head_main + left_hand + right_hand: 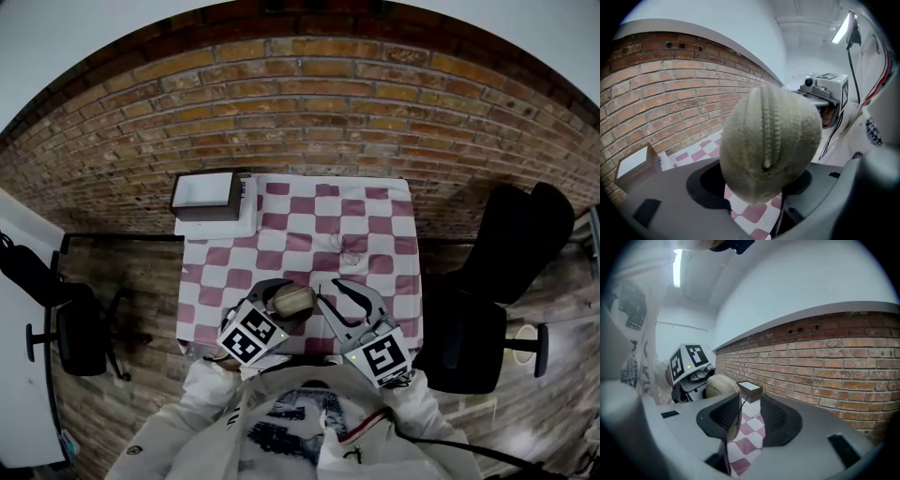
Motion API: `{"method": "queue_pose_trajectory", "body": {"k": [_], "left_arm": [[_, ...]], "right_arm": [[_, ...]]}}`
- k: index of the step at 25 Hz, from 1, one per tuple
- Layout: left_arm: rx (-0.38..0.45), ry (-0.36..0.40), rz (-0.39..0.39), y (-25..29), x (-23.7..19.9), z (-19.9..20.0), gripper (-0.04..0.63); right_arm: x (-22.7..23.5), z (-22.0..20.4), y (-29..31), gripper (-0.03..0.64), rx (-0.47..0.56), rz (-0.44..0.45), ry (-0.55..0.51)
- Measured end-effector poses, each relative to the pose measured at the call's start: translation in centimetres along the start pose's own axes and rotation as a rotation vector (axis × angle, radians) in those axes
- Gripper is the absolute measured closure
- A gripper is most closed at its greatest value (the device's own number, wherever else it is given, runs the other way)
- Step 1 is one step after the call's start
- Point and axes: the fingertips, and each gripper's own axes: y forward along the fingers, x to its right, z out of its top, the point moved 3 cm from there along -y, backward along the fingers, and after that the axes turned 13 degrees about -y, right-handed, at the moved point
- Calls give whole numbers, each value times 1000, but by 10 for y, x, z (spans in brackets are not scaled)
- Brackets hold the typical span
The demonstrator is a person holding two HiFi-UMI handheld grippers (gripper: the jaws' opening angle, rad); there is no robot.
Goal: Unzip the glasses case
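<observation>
Glasses case [768, 140], olive fabric, is clamped between the jaws of the left gripper [287, 302]. It is held above the checked tablecloth [375, 225] near the table's near edge. A rounded end faces the left gripper view. The zipper [769, 124] runs upright over that end. Long axis direction: cannot tell for sure.

Right gripper [750, 414] is just right of the case, jaws partway apart, nothing between the pads.

Only print seen is the black-and-white square markers [251, 336] on the gripper cubes.

Box [203, 195] sits at the far left corner.

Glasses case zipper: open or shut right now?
Shut where visible: the zipper runs closed down the end of the glasses case clamped in the left gripper. Its far side is hidden.
</observation>
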Motion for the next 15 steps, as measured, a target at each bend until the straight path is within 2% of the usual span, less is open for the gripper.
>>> {"method": "queue_pose_trajectory", "body": {"k": [6,11,15], "left_arm": [[3,-16,29,8,15,4,310],[-7,20,38,12,31,9,310],[-15,35,16,11,43,7,310]], "right_arm": [[9,-3,-31,437,101,85,92],[8,0,-45,351,167,205,123],[-4,4,-53,313,208,309,116]]}}
